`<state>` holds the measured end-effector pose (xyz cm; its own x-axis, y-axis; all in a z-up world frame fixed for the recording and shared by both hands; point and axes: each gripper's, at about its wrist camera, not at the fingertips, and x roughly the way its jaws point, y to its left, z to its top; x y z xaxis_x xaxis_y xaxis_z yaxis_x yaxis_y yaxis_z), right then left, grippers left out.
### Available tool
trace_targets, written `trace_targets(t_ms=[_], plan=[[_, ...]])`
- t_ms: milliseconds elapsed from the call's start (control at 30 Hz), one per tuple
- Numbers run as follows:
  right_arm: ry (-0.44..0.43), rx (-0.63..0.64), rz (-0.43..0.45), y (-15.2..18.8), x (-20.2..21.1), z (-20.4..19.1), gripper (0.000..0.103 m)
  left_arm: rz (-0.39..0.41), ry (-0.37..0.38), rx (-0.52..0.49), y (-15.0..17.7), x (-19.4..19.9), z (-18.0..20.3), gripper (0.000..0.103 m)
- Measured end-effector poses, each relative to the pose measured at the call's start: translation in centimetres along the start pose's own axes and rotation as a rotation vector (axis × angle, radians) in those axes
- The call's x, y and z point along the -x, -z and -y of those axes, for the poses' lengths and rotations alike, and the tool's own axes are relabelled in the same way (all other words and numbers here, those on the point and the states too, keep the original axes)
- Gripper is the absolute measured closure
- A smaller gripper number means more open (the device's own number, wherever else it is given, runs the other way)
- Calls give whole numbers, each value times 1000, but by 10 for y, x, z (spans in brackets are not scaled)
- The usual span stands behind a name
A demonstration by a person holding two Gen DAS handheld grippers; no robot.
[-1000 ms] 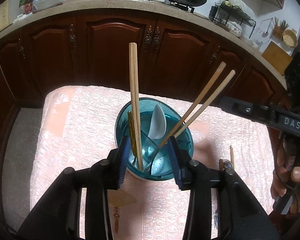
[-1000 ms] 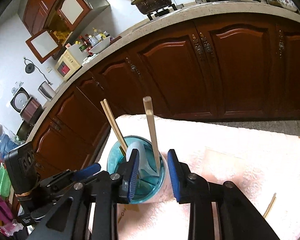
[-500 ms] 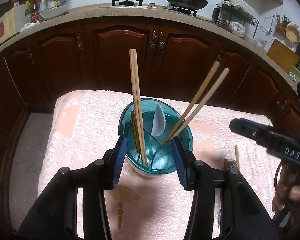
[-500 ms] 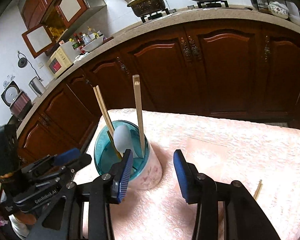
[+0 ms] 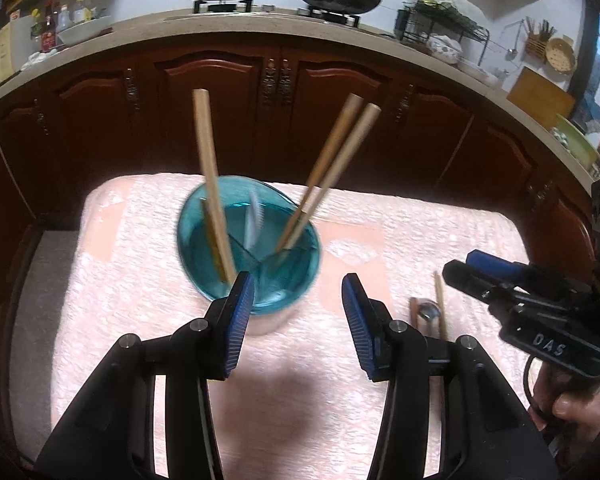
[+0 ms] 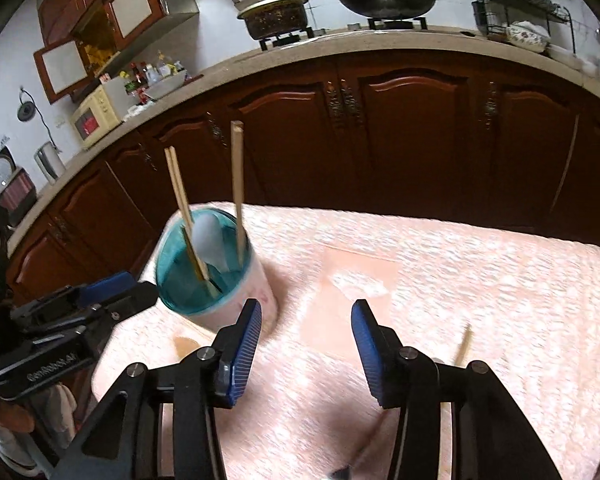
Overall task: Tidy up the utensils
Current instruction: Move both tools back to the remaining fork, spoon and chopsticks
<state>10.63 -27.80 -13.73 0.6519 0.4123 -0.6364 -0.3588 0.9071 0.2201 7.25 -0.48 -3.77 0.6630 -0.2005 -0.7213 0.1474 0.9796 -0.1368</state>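
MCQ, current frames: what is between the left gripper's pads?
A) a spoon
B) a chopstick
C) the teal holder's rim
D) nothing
D: in the left wrist view the left gripper stands open with only pink cloth showing in the gap; the teal holder sits beyond the pads, and a loose chopstick lies off to the right.

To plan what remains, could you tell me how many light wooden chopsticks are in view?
4: a lone chopstick and a leaning pair in the teal holder, a loose chopstick on the cloth. Others may be hidden.
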Motion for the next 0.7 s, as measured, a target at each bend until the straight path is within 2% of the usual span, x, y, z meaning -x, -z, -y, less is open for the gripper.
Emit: trace_targets(t_ms=[267, 700], plan=[[45, -24, -14, 20, 11, 23, 58, -34, 38, -9, 14, -9, 28, 58], [120, -110, -65, 52, 14, 78, 58, -107, 75, -37, 36, -32, 50, 58]])
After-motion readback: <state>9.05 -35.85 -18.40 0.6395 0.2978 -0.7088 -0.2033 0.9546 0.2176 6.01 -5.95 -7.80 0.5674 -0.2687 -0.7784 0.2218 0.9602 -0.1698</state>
